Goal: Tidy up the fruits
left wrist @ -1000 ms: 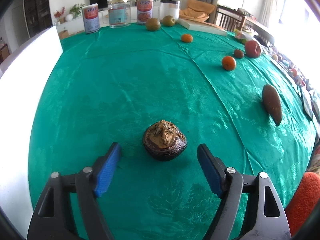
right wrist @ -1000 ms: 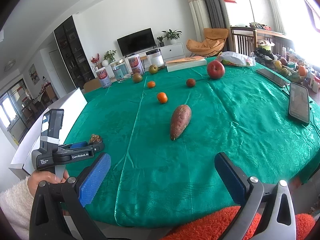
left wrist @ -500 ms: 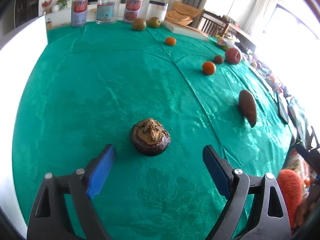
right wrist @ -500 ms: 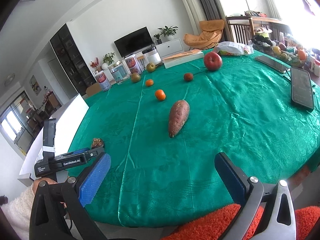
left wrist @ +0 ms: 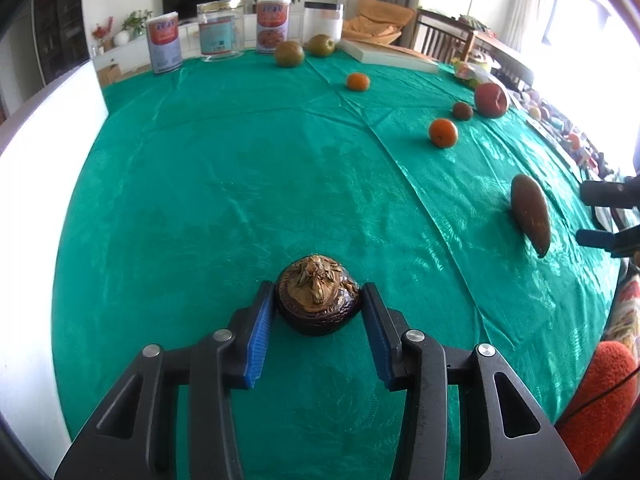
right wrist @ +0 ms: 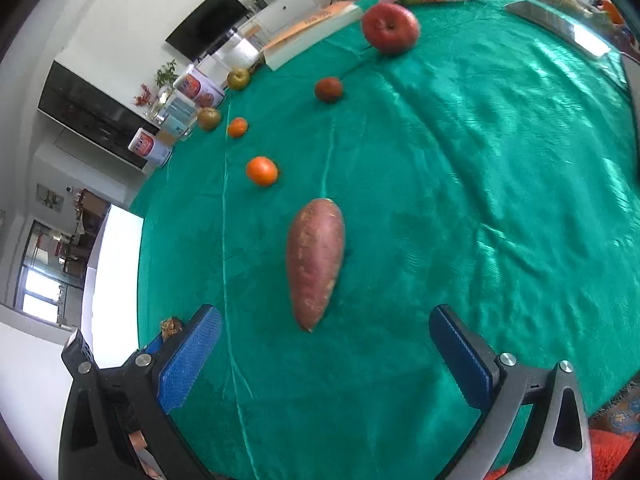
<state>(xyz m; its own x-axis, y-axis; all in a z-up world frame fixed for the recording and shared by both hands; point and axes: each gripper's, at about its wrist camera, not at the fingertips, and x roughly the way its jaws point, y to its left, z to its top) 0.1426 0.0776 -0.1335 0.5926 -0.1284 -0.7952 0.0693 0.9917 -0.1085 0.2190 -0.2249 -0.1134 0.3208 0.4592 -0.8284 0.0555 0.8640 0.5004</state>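
A dark round fruit (left wrist: 316, 304) with a dried brown cap sits on the green tablecloth (left wrist: 240, 184). My left gripper (left wrist: 317, 287) is closing around it, and both blue pads touch its sides. A reddish sweet potato (right wrist: 318, 256) lies lengthwise in the right wrist view. My right gripper (right wrist: 323, 314) hangs open over its near tip, with the fingers well apart from it on both sides. In the left wrist view the sweet potato (left wrist: 530, 212) lies at the right, with the right gripper (left wrist: 608, 216) beside it.
Two oranges (right wrist: 262, 171) (right wrist: 237, 127), a small dark fruit (right wrist: 328, 89), a red apple (right wrist: 390, 28) and two greenish fruits (left wrist: 289, 54) (left wrist: 321, 45) are spread farther back. Cans (left wrist: 163, 42), a flat box (left wrist: 388, 56) and a phone (right wrist: 560, 30) line the far edges. A white board (left wrist: 36, 208) borders the left side.
The left jaws have closed in from wide open onto the dark fruit. The right gripper has moved out over the table to the sweet potato, tilting down and rolling.
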